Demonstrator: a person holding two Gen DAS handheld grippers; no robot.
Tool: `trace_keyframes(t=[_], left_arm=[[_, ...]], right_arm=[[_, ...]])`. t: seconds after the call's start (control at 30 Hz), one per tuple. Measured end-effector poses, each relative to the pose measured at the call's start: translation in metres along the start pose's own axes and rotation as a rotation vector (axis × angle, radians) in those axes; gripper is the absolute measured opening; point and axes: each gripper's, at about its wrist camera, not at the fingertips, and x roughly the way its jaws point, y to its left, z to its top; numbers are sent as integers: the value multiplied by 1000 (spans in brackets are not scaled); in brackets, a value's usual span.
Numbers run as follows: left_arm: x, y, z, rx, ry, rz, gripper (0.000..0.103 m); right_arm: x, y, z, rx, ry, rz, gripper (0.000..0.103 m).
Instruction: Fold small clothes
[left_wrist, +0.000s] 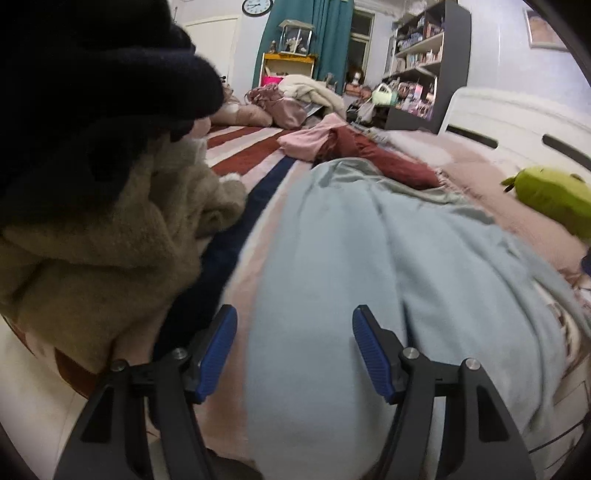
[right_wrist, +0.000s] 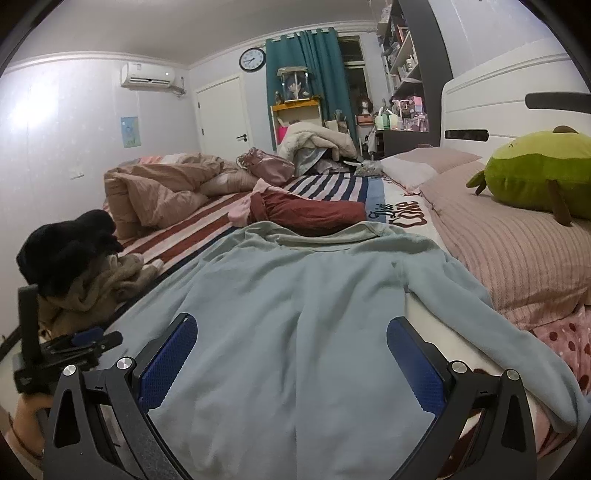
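Observation:
A light blue long-sleeved garment (right_wrist: 295, 295) lies spread flat on the bed, one sleeve trailing to the right; it also fills the left wrist view (left_wrist: 351, 277). My right gripper (right_wrist: 291, 350) is open and empty just above the garment's near hem. My left gripper (left_wrist: 295, 347) is open and empty over the garment's left edge; its body shows in the right wrist view (right_wrist: 55, 354) at the far left.
A pile of tan and black clothes (left_wrist: 92, 184) sits to the left (right_wrist: 74, 258). A dark red garment (right_wrist: 306, 214) and a pink one lie beyond. Pink pillows (right_wrist: 517, 251) and a green plush toy (right_wrist: 535, 173) are on the right. A crumpled duvet (right_wrist: 155, 188) lies far left.

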Motion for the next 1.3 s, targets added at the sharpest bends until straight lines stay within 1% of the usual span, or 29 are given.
trace_keyframes(t=[0.07,0.17,0.2,0.23,0.27,0.3,0.37,0.43,0.5,0.57,0.6,0.67,0.73,0.8,0.83,0.87,0.9,0.97,1.0,1.07,1.1,1.13,1.17,1.2,1.23,1.27,1.3], left_arm=[[10,6,-1,-22,24,-4,53],[14,0,-5,4,0,59,43],[14,-4,-7,9,-10,78,33],[15,-8,-8,15,-18,88,19],[17,-12,-8,24,-21,91,14],[17,-17,-8,44,-21,85,3],[15,-23,-6,78,-26,79,2],[7,-24,2,83,-52,80,2],[-7,-23,17,78,-110,137,1],[-23,-25,36,99,-159,150,1],[-31,-28,49,115,-182,133,1],[-42,-40,72,147,-201,87,1],[-52,-63,94,211,-220,36,1],[-55,-95,113,294,-214,-31,1],[-53,-111,120,329,-199,-65,1],[-49,-127,127,359,-157,-125,1],[-41,-143,133,362,-99,-207,1],[-19,-167,136,324,17,-349,1],[-5,-181,131,317,63,-390,2],[21,-203,117,308,125,-452,4],[36,-211,108,284,181,-493,9],[45,-216,99,261,232,-536,21],[50,-217,93,237,265,-567,27],[48,-217,90,224,268,-580,36],[40,-213,90,229,252,-578,48],[30,-207,91,237,234,-570,55],[12,-194,92,236,195,-550,64]], right_arm=[[0,2,1,-3,-5,0,102],[1,4,2,-4,-5,-4,102],[1,3,2,0,-5,-11,102],[0,2,2,12,-7,-16,102],[0,1,3,21,-9,-13,102],[-1,0,3,28,-10,-9,102],[-3,-3,4,34,-14,-11,102],[-5,-5,4,33,-19,-15,102],[-7,-9,5,39,-19,-6,102],[-11,-11,7,43,-21,31,102],[-13,-13,8,44,-29,37,102],[-19,-16,12,44,-45,42,102],[-23,-20,15,47,-58,51,102],[-29,-25,16,53,-66,88,103],[-31,-27,16,52,-65,115,103],[-34,-29,16,54,-67,140,103],[-35,-31,16,60,-69,147,103],[-38,-38,16,68,-72,153,103],[-39,-41,16,67,-74,146,103],[-42,-50,15,65,-76,118,103],[-43,-55,14,68,-73,107,103],[-43,-60,14,70,-69,102,103],[-43,-64,12,73,-59,95,103],[-43,-67,10,74,-49,88,103],[-42,-70,8,75,-34,82,102],[-40,-70,7,74,-23,81,102],[-37,-71,6,73,-9,82,102]])
